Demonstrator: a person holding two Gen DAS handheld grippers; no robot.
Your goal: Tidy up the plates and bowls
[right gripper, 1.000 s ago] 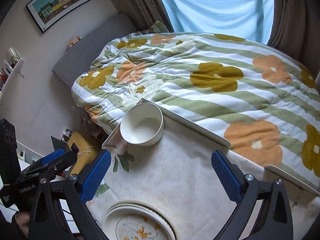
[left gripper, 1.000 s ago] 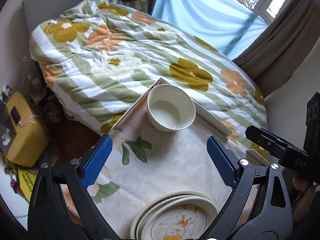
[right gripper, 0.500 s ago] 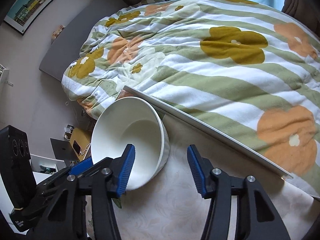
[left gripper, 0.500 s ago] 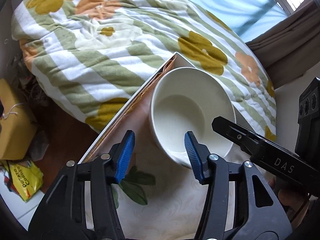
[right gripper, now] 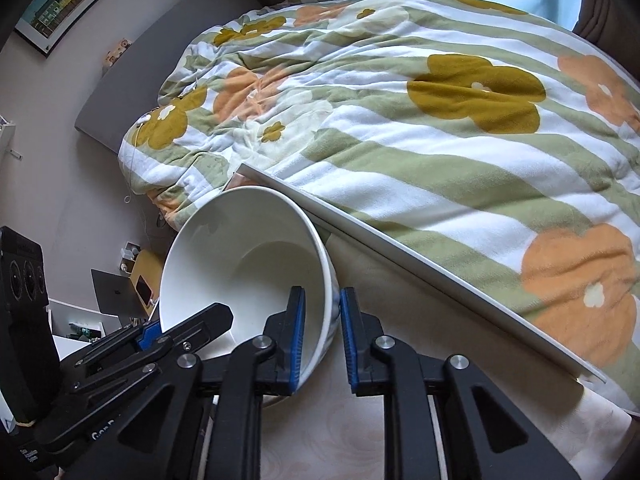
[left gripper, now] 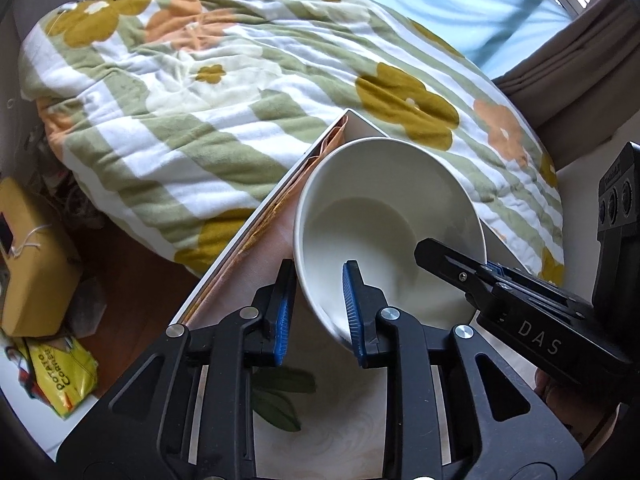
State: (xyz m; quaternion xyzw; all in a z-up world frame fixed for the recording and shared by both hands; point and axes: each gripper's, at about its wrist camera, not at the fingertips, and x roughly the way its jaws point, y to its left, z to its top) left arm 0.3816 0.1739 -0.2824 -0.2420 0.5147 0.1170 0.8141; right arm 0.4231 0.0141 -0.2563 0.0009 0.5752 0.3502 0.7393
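Observation:
A white bowl (left gripper: 384, 208) sits tilted at the far corner of a table (left gripper: 340, 432) covered with a pale floral cloth. My left gripper (left gripper: 318, 312) holds the bowl's near-left rim, one blue pad outside the wall and one inside; its jaws are closing and the pads press on the wall. From the other side, my right gripper (right gripper: 322, 328) is shut on the near-right rim of the bowl (right gripper: 240, 256), pads on either side of the wall. Each wrist view shows the other gripper's black fingers (left gripper: 448, 258) reaching the bowl. The plates are out of view.
A bed with a green, white and orange flowered quilt (left gripper: 200, 100) lies just beyond the table's white edge (right gripper: 400, 248). On the floor at the left are a yellow box (left gripper: 32, 260) and a yellow snack bag (left gripper: 60, 376). A laptop (right gripper: 116, 292) stands below.
Both grippers came down and forward from above the table to the bowl and closed on opposite sides of its rim. The bowl now tilts. The stacked plates have left the views.

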